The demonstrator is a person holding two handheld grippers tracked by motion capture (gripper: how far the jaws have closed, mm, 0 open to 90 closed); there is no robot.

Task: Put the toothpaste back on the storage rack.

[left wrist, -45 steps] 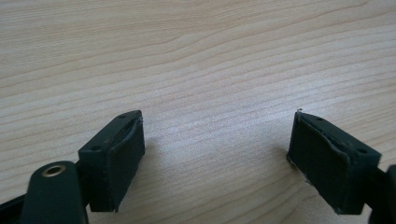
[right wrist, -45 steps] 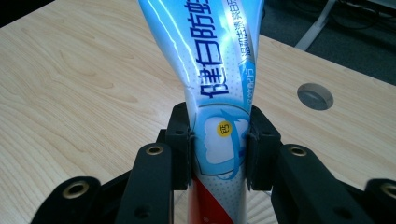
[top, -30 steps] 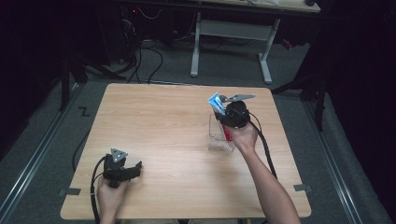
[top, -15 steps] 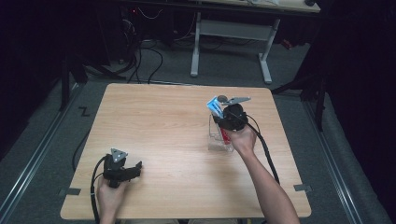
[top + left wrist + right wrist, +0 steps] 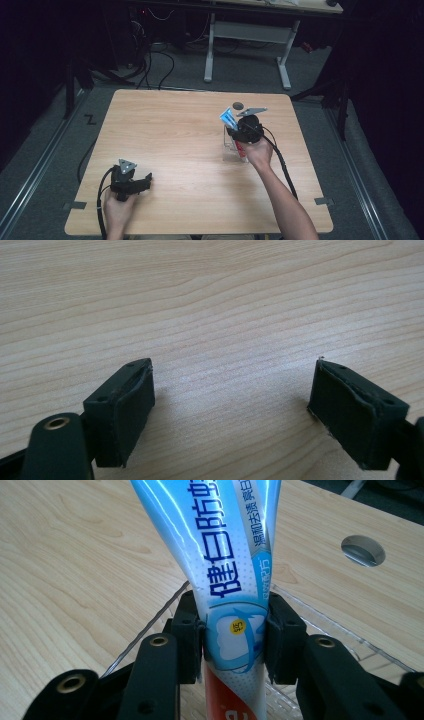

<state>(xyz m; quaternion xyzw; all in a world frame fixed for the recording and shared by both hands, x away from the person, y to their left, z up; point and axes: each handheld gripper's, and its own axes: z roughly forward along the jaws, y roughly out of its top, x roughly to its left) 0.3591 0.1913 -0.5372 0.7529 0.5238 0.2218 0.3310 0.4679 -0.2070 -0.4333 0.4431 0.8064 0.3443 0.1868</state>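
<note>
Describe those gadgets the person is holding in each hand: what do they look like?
Both are black, chunky hand tools. The left gripper and the right gripper each carry a grey three-cornered plate on top and trail a black cable. Each ends in two blocky black jaws faced with dark pads, on arms with brass-coloured eyelets. The forearms are bare, with no sleeves in sight.

A blue-and-white toothpaste tube (image 5: 235, 580) with a red lower end and printed Chinese characters stands nearly upright, its flat crimped end on top. Its lower end sits inside a clear plastic holder (image 5: 231, 150) on the right half of the counter (image 5: 170, 130).
</note>
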